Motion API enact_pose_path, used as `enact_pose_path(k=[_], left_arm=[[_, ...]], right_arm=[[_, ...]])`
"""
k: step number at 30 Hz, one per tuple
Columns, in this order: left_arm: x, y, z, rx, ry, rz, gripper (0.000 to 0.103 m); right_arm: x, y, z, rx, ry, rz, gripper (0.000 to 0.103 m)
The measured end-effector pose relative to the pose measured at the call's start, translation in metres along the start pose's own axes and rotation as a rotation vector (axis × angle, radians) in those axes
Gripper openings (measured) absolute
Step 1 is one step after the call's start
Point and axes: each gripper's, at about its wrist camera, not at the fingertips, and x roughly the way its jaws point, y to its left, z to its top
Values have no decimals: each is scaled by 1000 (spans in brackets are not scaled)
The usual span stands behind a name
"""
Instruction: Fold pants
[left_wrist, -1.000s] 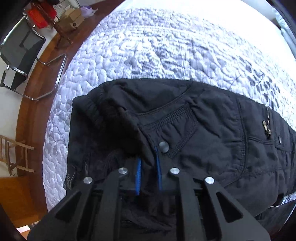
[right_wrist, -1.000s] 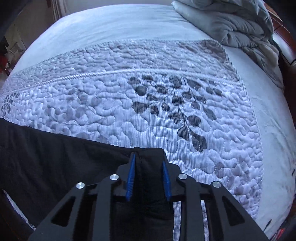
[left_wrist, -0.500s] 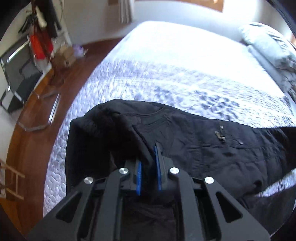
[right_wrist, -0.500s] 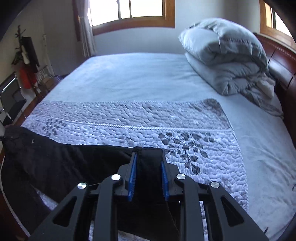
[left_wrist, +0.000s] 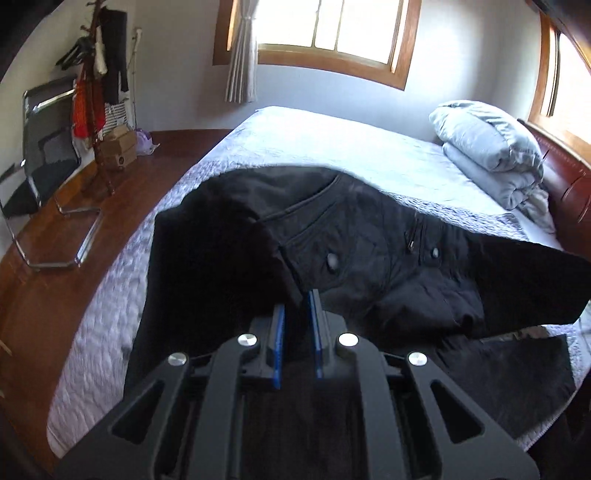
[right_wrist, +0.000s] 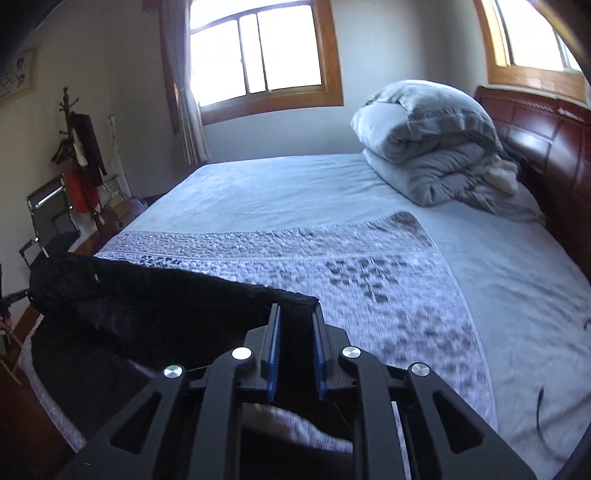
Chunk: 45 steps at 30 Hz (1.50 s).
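Note:
Black pants (left_wrist: 362, 258) with a pocket snap and a zipper hang lifted above the bed, stretched between my two grippers. My left gripper (left_wrist: 295, 314) is shut on the waist end by the pocket flap. My right gripper (right_wrist: 295, 317) is shut on the leg-hem end of the pants (right_wrist: 155, 302), which run off to the left as a raised black band. The lower layer of the pants droops onto the quilted bedspread (left_wrist: 110, 325) beneath.
The bed (right_wrist: 295, 192) carries a folded grey duvet (right_wrist: 436, 155) by the dark wooden headboard (right_wrist: 546, 155). A metal chair (left_wrist: 40, 155), a coat stand (left_wrist: 96, 96) and cardboard boxes (left_wrist: 118, 147) stand on the wooden floor to the left. Windows lie ahead.
Both grippers have risen and tilted up, lifting the pants off the bedspread. The views went from looking down at the quilt to looking across the room.

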Motion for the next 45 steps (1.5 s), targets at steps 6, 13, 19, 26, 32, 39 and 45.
enact_pose_path(k=[6,13,19,26,32,39,45], left_arm=[[-37,43,-51,-132,-31,41,10],[-40,60,-88,-202,13,83,18],[-11,28,-82,-152,28,33,55],[31,-24,-78,-90,107,10,94],[44,-52,-83,-63,151,12,96],[31,-59,-92,-26,151,121,97],[14,-36,-109,-30,161,180,98]], right_arm=[[-39,-30,-73,168,51,-7,12],[-43,-17,-167,294,207,21,11],[-17,-3,-231,300,394,2,12],[-31,33,-178,59,353,-130,57],[18,157,-46,-295,147,136,74],[176,368,24,-547,228,525,76],[278,481,6,-722,352,497,76]])
